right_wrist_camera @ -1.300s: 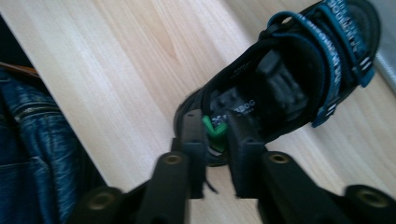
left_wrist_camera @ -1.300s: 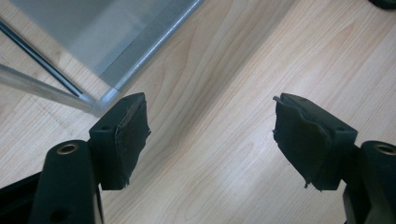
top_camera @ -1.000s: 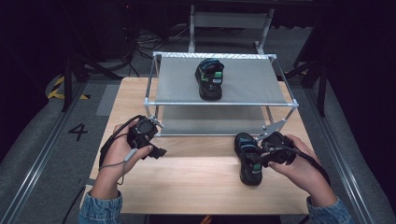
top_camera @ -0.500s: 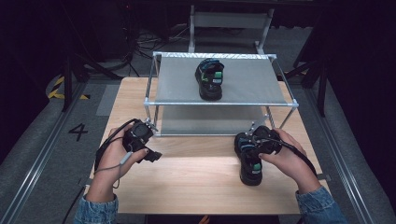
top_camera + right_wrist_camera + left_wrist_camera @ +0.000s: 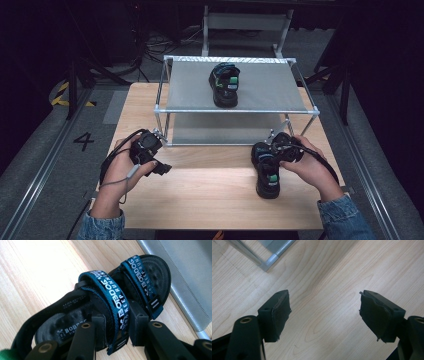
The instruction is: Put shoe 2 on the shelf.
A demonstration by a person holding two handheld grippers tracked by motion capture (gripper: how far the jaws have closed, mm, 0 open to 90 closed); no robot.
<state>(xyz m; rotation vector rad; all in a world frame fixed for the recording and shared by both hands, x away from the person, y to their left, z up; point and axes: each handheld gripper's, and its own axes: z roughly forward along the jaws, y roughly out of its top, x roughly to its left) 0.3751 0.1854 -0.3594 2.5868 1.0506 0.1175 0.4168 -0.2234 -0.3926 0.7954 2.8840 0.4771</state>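
black and blue, the strappy sandal near the person [image 5: 267, 170] lies on the pale wooden table [image 5: 200, 195], just in front of the grey metal shelf rack [image 5: 240, 90]. the right gripper [image 5: 116, 327] has just been closing, and now its two black jaws pinch the sandal's blue strap with white letters [image 5: 112, 297] from both sides. in the high view the right gripper [image 5: 280, 150] sits on top of that sandal, with the person's right hand [image 5: 312, 167] around it. the left gripper [image 5: 324, 315] is wide open with nothing between its jaws, just bare wood below it. in the high view the left gripper [image 5: 150, 152] is near the rack's front left leg, well apart from the sandal. a second black sandal with green bits [image 5: 225, 85] rests on the rack's top shelf.
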